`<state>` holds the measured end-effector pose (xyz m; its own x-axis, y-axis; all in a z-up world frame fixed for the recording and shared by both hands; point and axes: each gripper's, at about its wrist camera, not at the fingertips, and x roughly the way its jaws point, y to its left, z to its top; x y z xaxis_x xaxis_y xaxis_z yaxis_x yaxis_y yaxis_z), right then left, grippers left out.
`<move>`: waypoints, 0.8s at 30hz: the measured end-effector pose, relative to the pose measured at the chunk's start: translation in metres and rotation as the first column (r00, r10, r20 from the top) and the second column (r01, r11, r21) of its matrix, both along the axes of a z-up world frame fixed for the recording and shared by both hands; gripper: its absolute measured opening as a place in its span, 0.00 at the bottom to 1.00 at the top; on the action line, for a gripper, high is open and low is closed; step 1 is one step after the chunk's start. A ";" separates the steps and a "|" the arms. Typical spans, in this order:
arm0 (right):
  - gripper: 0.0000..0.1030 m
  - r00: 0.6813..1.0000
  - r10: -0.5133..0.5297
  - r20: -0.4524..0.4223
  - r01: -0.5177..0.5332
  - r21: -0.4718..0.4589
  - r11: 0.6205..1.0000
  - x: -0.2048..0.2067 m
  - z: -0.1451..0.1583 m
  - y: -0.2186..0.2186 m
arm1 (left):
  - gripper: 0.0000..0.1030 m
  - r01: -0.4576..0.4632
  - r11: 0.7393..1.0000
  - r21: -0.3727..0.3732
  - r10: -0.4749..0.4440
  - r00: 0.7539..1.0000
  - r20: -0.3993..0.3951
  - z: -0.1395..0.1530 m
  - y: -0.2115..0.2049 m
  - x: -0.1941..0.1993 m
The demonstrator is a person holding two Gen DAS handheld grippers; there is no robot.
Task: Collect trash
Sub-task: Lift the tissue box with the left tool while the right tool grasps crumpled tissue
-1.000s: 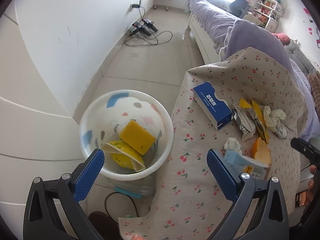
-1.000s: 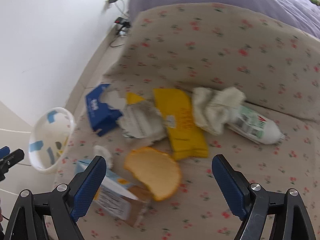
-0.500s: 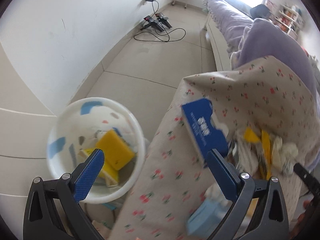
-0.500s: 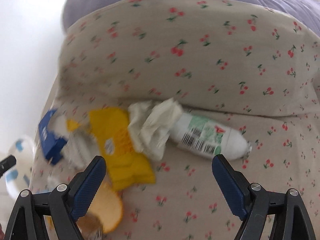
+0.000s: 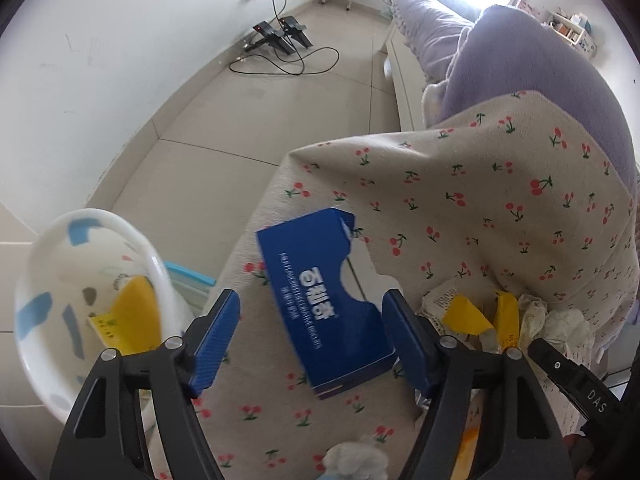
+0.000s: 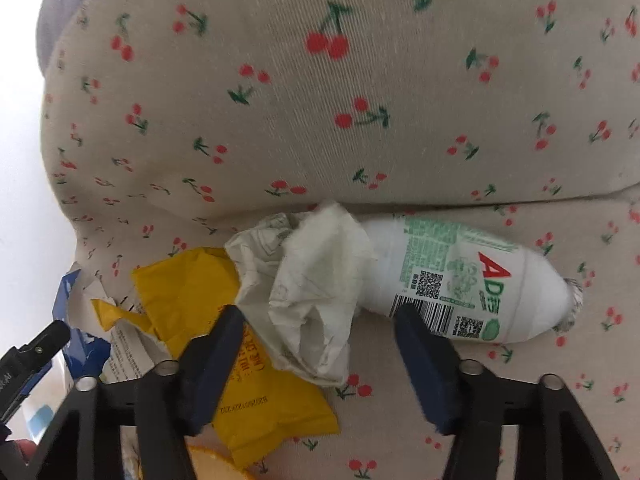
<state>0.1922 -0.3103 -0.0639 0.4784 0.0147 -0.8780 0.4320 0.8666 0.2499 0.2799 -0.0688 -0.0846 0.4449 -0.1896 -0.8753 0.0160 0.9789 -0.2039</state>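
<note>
**Both grippers closing over litter on the cherry-print cover**

On the cherry-print cover (image 5: pixel 480 208), the left gripper (image 5: pixel 312 334) is closing around the blue box (image 5: pixel 320 300), pads not yet touching. The right gripper (image 6: pixel 320 344) is closing around crumpled paper (image 6: pixel 308 280), just left of the white bottle (image 6: pixel 460 284). Far left stands the white bin (image 5: pixel 48 312).

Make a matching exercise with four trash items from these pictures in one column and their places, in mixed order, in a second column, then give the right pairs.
Things:
1. blue box
2. crumpled paper
3. white bottle
4. yellow sponge

Places:
A. inside the white bin
B. between the closing fingers of the left gripper
C. lying on its side against the cushion fold
D. between the closing fingers of the right gripper

Pairs: 1-B, 2-D, 3-C, 4-A
</note>
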 end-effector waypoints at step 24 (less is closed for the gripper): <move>0.36 0.985 0.134 0.110 -0.131 -0.030 0.991 -0.016 0.062 0.041 | 0.17 0.044 0.995 -0.086 -0.048 0.998 -0.041 0.012 0.021 -0.005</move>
<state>0.1766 -0.2697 -0.0019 0.5686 0.0655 -0.8200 0.2835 0.9201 0.2701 0.2745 -0.0479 -0.0730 0.3965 -0.2834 -0.8732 0.0499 0.9564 -0.2877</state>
